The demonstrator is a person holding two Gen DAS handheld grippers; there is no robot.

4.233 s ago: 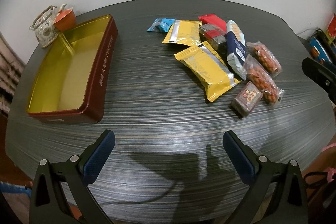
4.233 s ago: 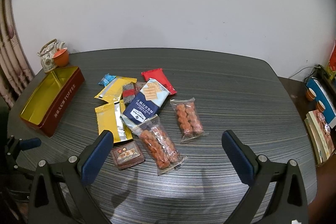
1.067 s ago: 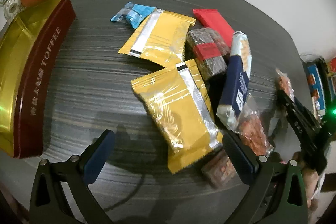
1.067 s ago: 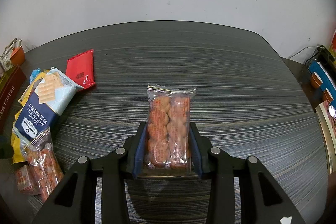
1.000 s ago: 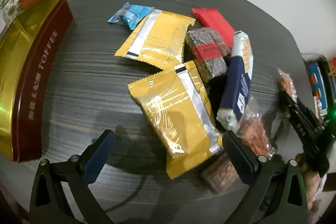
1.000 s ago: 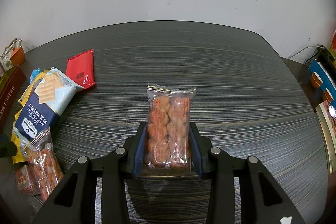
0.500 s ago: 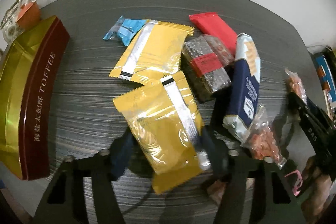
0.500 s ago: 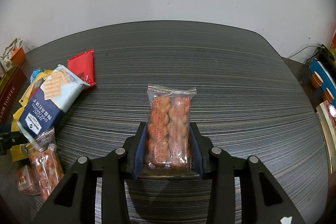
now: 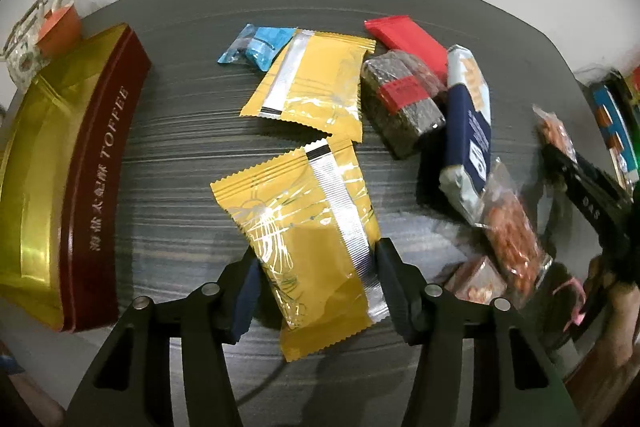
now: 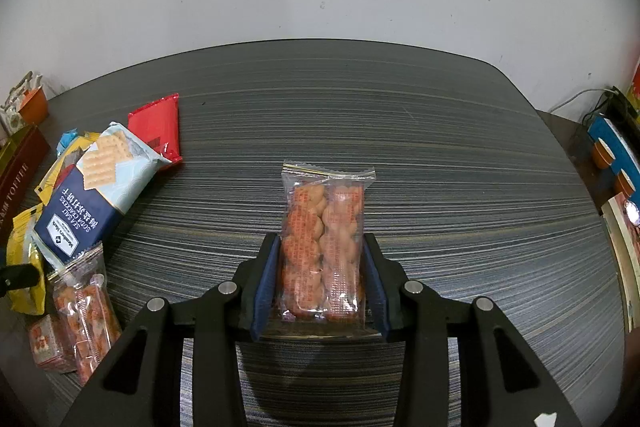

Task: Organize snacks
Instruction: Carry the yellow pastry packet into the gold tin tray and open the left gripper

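Note:
A yellow foil packet [image 9: 304, 227] lies lengthwise between the blue pads of my left gripper [image 9: 316, 267]. The jaws are closing and the pads press its two long edges. A gold-lined red toffee tin [image 9: 100, 155] stands open at the left of the table. My right gripper [image 10: 320, 267] is shut on a clear packet of orange twisted snacks [image 10: 324, 211], held just above the striped tabletop. In the left wrist view that right gripper [image 9: 560, 147] shows at the far right.
The pile holds a second yellow packet [image 9: 316, 83], a small blue packet [image 9: 256, 43], a red packet [image 9: 408, 39], a dark bar with a red band [image 9: 400, 103], a cracker pack [image 9: 468, 131], another clear snack packet [image 9: 512, 227] and a small brown box [image 9: 476, 283]. A teapot [image 9: 24, 51] stands behind the tin.
My left gripper went from wide open to closed around the near yellow packet and drew back a little from the pile. The cracker pack shifted slightly. The right gripper and its packet stayed still.

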